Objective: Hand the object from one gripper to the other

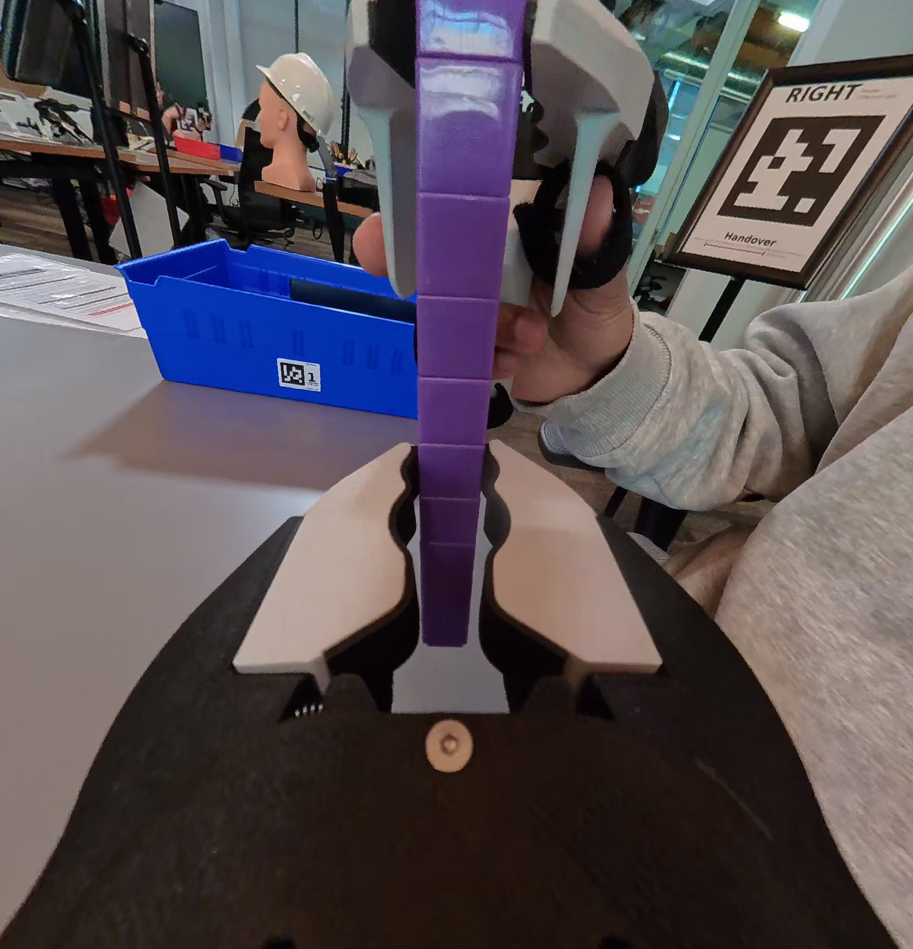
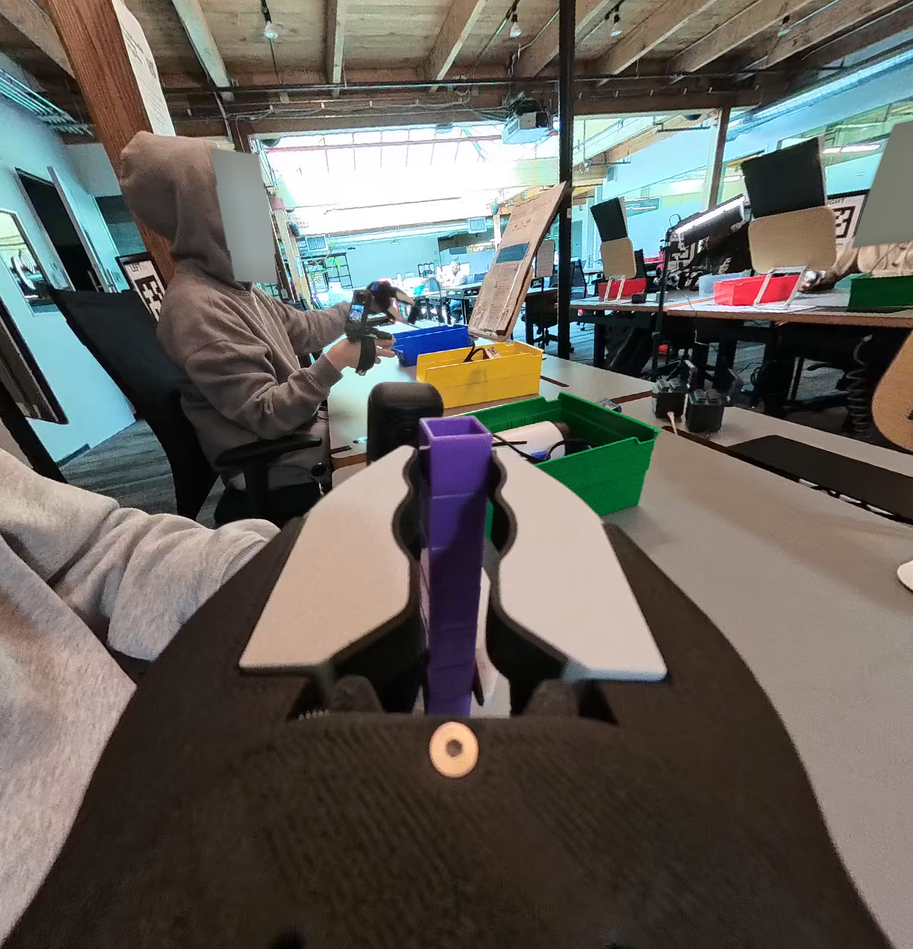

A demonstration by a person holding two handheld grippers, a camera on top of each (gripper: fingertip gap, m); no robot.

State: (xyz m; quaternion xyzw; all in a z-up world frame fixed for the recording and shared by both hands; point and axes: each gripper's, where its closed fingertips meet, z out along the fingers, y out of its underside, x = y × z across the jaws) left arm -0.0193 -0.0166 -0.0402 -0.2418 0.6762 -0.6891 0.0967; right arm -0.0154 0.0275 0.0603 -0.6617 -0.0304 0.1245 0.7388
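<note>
Between the white fingers of both hand-held tools runs a long purple square-section plastic bar (image 1: 462, 287), ridged into segments and hollow at its open end (image 2: 457, 462). The left gripper (image 1: 450, 464) closes on its lower end, pads touching both sides. The right gripper (image 2: 450, 464) clamps the same bar, and in the left wrist view it shows from the front (image 1: 477, 287), held by a hand (image 1: 562, 328) in a grey sleeve, its upper body cut off by the frame.

On the grey table (image 1: 84, 462) stands a blue plastic bin (image 1: 269, 328); only a dark flat shape shows inside, too shadowed to name. In the right wrist view a green plastic bin (image 2: 593, 462) holds a white roll and dark cables, partly hidden behind the fingers. Farther back a yellow plastic bin (image 2: 477, 380) holds a cable and a small item I cannot make out, and another blue bin (image 2: 428, 341) lies beyond it, its contents out of sight.
</note>
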